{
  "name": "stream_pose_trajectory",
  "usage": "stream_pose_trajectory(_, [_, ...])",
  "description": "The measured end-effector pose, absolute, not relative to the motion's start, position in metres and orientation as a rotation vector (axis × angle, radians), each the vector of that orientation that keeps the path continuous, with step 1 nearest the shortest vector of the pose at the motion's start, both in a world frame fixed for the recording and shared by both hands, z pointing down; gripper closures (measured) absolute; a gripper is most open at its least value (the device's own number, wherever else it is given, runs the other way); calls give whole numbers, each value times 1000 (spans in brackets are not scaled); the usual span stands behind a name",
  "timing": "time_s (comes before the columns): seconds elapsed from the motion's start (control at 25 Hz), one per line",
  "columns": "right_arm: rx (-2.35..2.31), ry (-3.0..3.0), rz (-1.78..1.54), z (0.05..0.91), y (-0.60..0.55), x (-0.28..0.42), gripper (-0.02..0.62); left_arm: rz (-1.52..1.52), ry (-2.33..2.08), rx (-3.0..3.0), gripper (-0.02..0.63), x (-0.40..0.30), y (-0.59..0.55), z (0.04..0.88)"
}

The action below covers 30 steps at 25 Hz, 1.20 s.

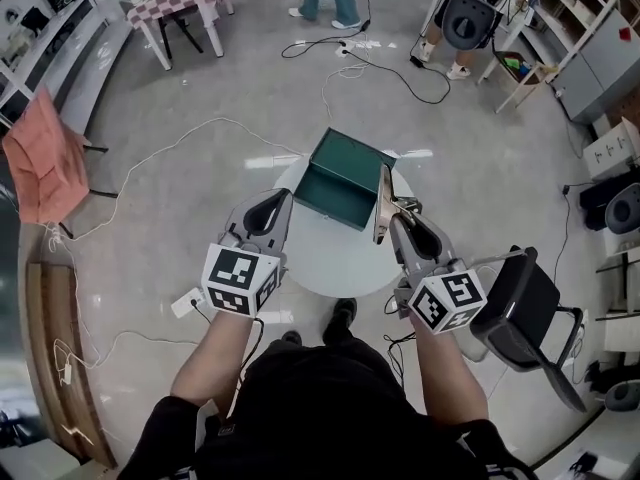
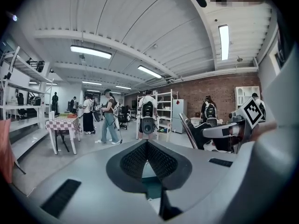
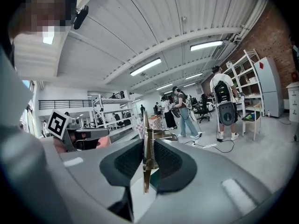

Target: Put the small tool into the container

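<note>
Progress: roughly halfway. The right gripper (image 1: 398,218) has its jaws clamped on the small tool (image 1: 383,203), held upright just beside the open green box (image 1: 352,148) mid-tabletop (image 1: 330,263). Left gripper (image 1: 283,200) jaws are pressed together, empty. The drop-in isn't done yet.

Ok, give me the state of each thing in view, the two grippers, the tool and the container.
left gripper: jaws together, nothing between them.
right gripper: jaws shut on the small tool.
small tool: held, not yet in the container.
container: open, on the round table.
</note>
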State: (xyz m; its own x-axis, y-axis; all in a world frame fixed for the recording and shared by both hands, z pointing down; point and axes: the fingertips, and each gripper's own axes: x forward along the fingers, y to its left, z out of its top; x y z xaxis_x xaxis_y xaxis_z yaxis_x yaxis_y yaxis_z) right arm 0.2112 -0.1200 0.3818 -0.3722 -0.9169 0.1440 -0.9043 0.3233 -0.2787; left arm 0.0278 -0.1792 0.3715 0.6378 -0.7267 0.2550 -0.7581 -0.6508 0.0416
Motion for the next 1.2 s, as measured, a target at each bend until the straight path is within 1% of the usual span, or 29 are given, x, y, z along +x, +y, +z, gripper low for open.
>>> stream_pose_trajectory(0.16, [-1679,2583,-518,391,-144,226,503,326,-1275,2688,603,48,-197,369])
stream_pose_trajectory(0.32, [-1645,2633,-578,409,-166,226,503,333,-1295,2661,603,54,-217,375])
stream_pose_trajectory(0.8, [-1638,2737,-715,464,-226,198,503,365,-1212,2607,603,53,-264,424])
stream_pose_trajectory(1.2, [-1616,2871,-821,527,-259,180,503,319,-1237,2564,603,37,-284,457])
